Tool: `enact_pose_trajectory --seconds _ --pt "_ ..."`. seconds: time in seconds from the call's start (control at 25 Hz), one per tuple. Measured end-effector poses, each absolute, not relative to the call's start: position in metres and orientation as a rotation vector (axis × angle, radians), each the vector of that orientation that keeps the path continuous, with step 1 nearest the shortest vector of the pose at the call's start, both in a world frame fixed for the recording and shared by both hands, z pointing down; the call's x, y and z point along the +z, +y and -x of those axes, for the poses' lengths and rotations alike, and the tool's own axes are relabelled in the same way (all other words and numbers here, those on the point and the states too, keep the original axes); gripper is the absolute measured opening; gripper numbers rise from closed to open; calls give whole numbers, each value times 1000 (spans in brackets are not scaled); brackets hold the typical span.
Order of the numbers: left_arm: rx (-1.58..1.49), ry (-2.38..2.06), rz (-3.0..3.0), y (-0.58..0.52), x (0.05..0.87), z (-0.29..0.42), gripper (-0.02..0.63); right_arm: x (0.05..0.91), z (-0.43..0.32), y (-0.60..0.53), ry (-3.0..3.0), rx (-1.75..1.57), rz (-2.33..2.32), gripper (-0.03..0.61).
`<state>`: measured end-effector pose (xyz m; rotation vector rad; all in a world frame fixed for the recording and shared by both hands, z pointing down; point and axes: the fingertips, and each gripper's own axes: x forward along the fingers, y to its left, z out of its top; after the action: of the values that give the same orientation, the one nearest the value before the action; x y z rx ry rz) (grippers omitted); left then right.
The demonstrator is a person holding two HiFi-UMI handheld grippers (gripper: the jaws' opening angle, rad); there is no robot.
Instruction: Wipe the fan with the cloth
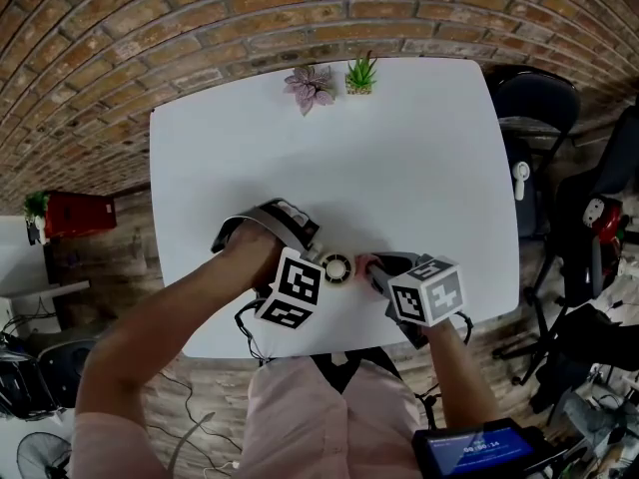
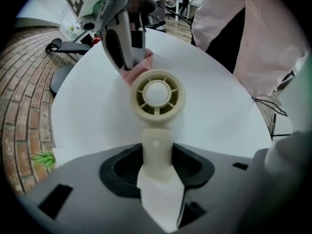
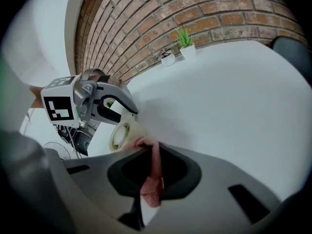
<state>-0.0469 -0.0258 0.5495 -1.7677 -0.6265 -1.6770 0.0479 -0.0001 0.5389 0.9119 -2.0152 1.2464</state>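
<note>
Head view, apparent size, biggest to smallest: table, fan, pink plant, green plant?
1. table
2. pink plant
3. green plant and fan: they look about alike. The fan is partly covered and nearer the camera, so I won't rank these two.

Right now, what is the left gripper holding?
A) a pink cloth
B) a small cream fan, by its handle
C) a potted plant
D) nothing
B: the left gripper is shut on the handle of the fan, while the cloth is clamped in the right gripper.
</note>
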Motion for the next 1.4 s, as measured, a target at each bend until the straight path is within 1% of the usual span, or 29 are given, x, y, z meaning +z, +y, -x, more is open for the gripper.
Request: enact_pose_trajectory --seconds 0.6,1.4 --pt "-1615 -688 1552 -20 551 46 193 538 -39 1 -2035 1149 -801 32" --pt "-1519 -814 1192 -11 556 46 193 538 -17 0 -2066 1104 -674 32"
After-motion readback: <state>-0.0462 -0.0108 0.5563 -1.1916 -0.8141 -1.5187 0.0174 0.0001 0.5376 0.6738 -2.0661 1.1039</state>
